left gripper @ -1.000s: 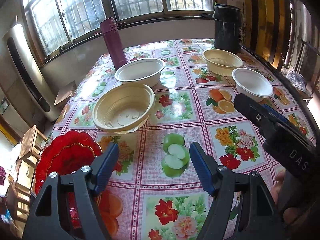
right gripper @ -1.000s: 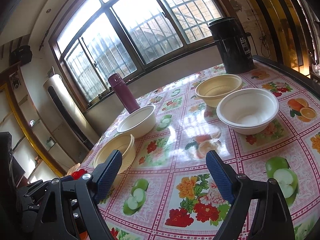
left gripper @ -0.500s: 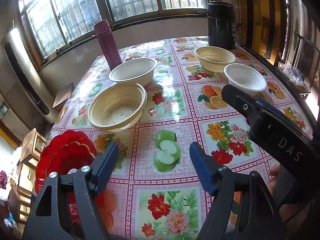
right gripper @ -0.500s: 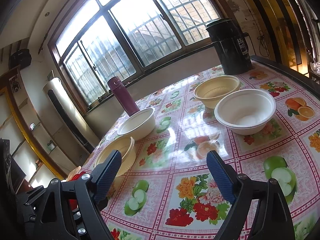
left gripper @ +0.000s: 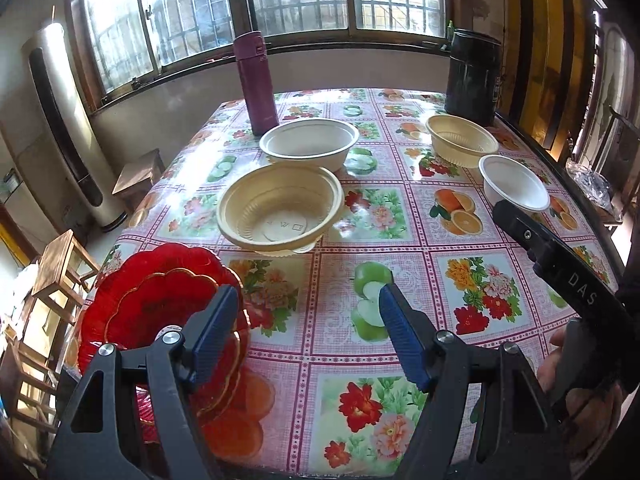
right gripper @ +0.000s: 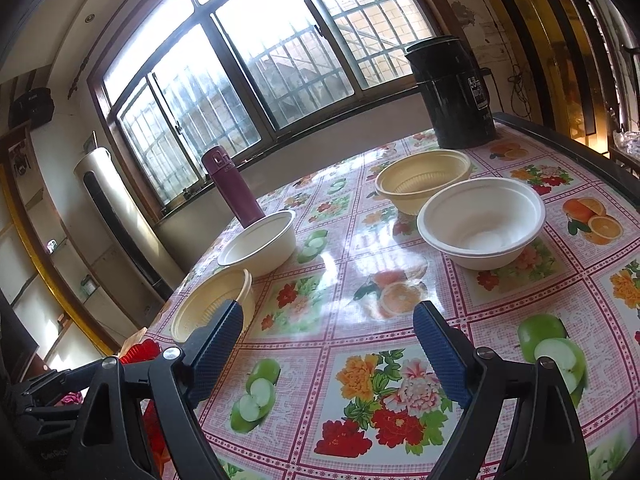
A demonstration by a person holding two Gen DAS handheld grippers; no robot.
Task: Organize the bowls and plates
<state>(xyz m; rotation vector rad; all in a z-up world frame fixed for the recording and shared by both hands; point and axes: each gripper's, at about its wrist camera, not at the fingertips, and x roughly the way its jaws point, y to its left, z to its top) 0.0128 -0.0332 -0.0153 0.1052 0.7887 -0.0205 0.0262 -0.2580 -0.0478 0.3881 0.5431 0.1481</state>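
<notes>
A stack of red scalloped plates (left gripper: 160, 300) lies at the table's near left, partly behind my left gripper's left finger. My left gripper (left gripper: 308, 294) hovers open over the tablecloth, holding nothing. Ahead of it sit a cream bowl (left gripper: 280, 212) and a white bowl (left gripper: 310, 144). At the far right stand another cream bowl (left gripper: 462, 144) and a smaller white bowl (left gripper: 514, 184). My right gripper (right gripper: 328, 310) is open and empty, with the white bowl (right gripper: 482, 222) and cream bowl (right gripper: 424, 178) ahead to its right.
A purple flask (left gripper: 258, 84) stands at the back of the table and a black pot (left gripper: 474, 76) at the back right corner. The flowered tablecloth (left gripper: 380, 216) covers the table. Wooden stools (left gripper: 60, 264) and a tall floor unit (left gripper: 60, 120) stand to the left.
My left gripper has shifted and rolled a little, so the table sits squarer in its view and the red plates lie closer to its left finger. The right gripper has stayed still.
</notes>
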